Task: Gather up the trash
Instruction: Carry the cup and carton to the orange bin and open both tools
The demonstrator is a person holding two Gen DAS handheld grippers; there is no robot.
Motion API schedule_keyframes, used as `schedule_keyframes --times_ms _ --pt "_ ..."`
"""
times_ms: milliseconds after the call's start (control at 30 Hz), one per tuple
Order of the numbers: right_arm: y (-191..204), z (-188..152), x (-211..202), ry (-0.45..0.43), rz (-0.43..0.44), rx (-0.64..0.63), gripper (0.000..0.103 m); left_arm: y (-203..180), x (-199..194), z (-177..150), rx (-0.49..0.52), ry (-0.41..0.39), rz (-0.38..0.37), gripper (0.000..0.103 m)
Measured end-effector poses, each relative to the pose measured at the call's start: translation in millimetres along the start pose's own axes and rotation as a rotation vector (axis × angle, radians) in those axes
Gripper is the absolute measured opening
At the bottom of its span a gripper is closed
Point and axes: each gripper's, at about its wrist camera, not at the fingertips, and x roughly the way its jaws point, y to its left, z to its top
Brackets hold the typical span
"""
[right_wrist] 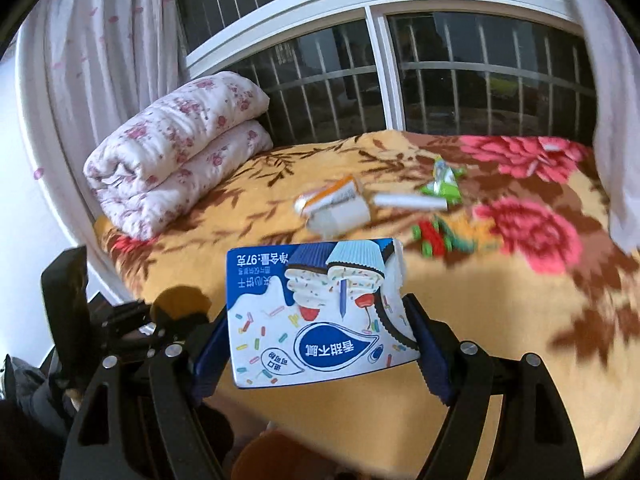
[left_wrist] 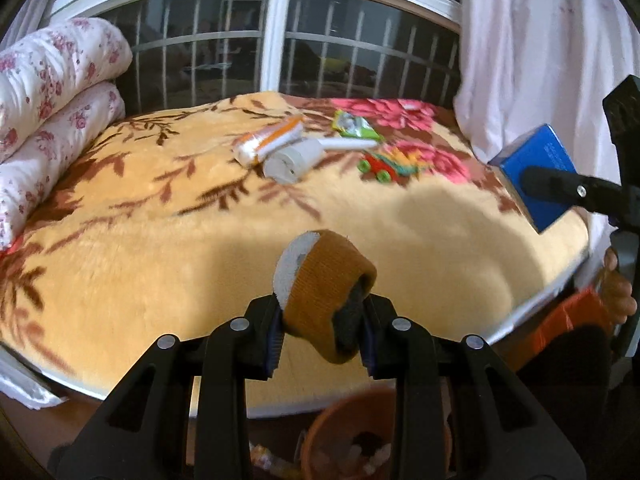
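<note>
My left gripper [left_wrist: 322, 336] is shut on a rolled brown, grey and white sock [left_wrist: 324, 288], held above the near edge of the bed. My right gripper [right_wrist: 316, 344] is shut on a blue and white biscuit box [right_wrist: 316, 312]; the box also shows at the right of the left wrist view [left_wrist: 536, 172]. On the blanket lie an orange and white tube [left_wrist: 268, 140], a white plug [left_wrist: 292, 160], a white stick [left_wrist: 348, 143], a green wrapper [left_wrist: 354, 125] and a small red and green toy [left_wrist: 384, 166].
A brown bin [left_wrist: 360, 440] with scraps inside stands on the floor below the left gripper. A folded floral quilt [right_wrist: 180, 148] sits at the bed's left. A barred window [left_wrist: 280, 52] and white curtains [left_wrist: 536, 40] back the bed. The yellow floral blanket [left_wrist: 140, 240] covers the bed.
</note>
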Motion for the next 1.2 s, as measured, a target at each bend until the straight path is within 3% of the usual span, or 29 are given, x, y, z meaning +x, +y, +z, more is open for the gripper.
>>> schedule_keyframes --times_ms 200,533,800,1200 --pt "23 -67 -19 0.019 -0.092 -0.048 0.078 -25 -11 -46 0.068 0.084 -0.026 0.029" --pt "36 -149 4 0.2 -0.131 0.027 0.078 -41 16 -103 0.061 0.292 -0.008 0.029" --pt "43 -187 30 0.351 -0.114 0.046 0.078 -41 44 -132 0.033 0.451 -0.034 0.029" --pt "39 -204 48 0.438 -0.114 0.075 0.079 -35 64 -141 0.025 0.541 -0.06 0.029"
